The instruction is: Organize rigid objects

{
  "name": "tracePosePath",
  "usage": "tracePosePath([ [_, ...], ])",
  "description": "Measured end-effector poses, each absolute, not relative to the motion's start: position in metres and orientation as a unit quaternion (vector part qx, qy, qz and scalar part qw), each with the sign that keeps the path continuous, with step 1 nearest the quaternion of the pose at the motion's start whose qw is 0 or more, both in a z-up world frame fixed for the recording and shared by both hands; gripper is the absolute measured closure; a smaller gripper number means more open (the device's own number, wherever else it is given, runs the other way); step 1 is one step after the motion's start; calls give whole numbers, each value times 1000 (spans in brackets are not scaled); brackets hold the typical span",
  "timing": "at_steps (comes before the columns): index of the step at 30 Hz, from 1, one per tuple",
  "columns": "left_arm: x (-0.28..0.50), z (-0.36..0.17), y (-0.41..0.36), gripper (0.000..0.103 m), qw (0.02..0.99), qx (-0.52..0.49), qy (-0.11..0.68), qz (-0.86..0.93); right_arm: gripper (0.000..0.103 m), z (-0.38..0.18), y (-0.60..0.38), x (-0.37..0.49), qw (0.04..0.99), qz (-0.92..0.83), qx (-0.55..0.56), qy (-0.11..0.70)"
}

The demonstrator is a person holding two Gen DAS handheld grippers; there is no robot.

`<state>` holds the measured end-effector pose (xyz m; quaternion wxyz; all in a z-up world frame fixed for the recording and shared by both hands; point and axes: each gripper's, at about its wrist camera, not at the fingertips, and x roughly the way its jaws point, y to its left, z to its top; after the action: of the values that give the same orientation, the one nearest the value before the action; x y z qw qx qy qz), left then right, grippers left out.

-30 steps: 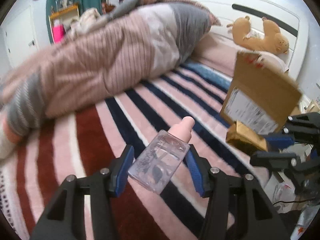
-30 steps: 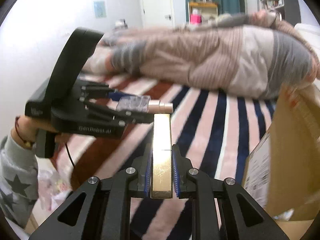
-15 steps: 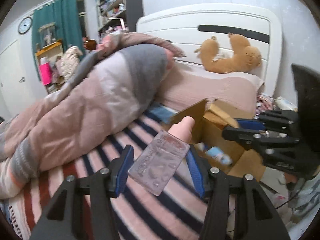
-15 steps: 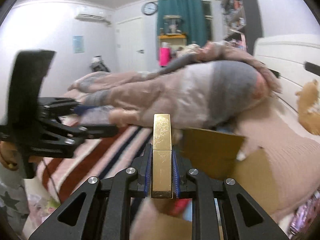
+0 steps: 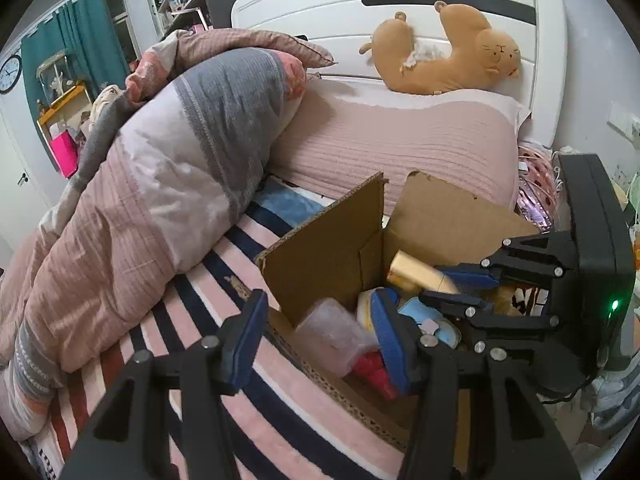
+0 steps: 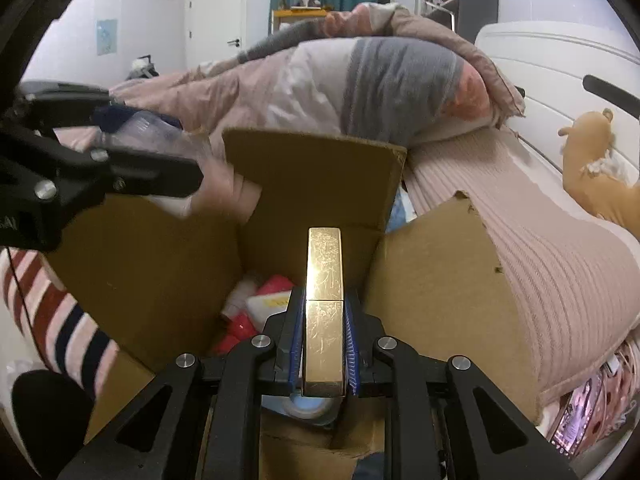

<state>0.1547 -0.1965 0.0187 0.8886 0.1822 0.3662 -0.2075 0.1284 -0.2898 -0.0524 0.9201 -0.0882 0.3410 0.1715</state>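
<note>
Cardboard box [image 5: 324,256] stands open on the striped bedspread [image 5: 208,320], flaps up, already holding small items, so both hands come in over its mouth from above. The left gripper [image 5: 316,336] has its blue pads spread wide and nothing is clamped between them; the clear bottle with the pink cap [image 5: 332,330], blurred, sits between them just inside the box's near wall, apparently let go to drop in. The right gripper [image 6: 324,344] is pinched tight on the long sides of a gold bar-shaped box [image 6: 324,304], holding it pointed into the box so it can probably be set down among the things inside.
</note>
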Motion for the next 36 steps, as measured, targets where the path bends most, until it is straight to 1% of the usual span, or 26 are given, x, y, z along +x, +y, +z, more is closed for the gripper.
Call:
tracePosePath([
  [5,159,15,-200,53,883,192,373,-209,89,-53,-291,127,919,185,-81,337],
  [7,158,16,-199,51,884,191,372,-208,88,-51,-292,124,919,191,-74,336],
  [8,157,17,-198,50,885,189,370,-208,86,-50,-293,124,919,193,-71,337],
  [9,156,18,-197,46,886,187,369,-208,81,-48,-292,124,919,195,-70,337],
  [10,155,19,-196,39,887,185,367,-208,79,-47,-293,124,918,197,-68,336],
  [11,153,22,-194,35,890,181,362,-208,73,-46,-293,123,918,201,-67,335],
  [12,151,25,-192,28,892,177,359,-208,68,-44,-292,122,918,204,-68,334],
  [13,150,27,-189,24,895,172,356,-209,66,-42,-291,121,917,208,-68,332],
  [15,145,33,-182,20,901,160,347,-205,56,-37,-290,120,918,214,-67,329],
  [16,142,36,-178,18,904,157,343,-202,53,-34,-289,119,918,220,-64,325],
  [17,138,40,-173,16,909,150,336,-195,44,-31,-289,117,918,225,-62,321],
  [18,135,43,-168,12,913,145,330,-190,39,-27,-288,116,919,231,-59,316],
  [19,131,46,-163,10,918,140,323,-183,31,-22,-288,114,920,238,-55,306],
  [21,121,54,-150,9,930,125,306,-164,19,-13,-287,108,923,249,-50,288],
  [22,117,57,-143,4,935,118,299,-152,17,-7,-287,105,925,257,-47,275],
  [23,112,60,-137,1,940,112,291,-138,12,-2,-287,103,927,262,-45,265],
  [24,106,62,-130,1,946,106,280,-122,8,2,-286,101,928,267,-43,255],
  [27,92,68,-109,1,959,90,257,-74,0,17,-286,95,934,282,-31,217],
  [31,74,71,-82,1,969,60,237,-29,0,33,-284,87,936,308,-14,168],
  [36,60,67,-57,1,975,25,221,5,0,41,-274,82,932,332,-25,142],
])
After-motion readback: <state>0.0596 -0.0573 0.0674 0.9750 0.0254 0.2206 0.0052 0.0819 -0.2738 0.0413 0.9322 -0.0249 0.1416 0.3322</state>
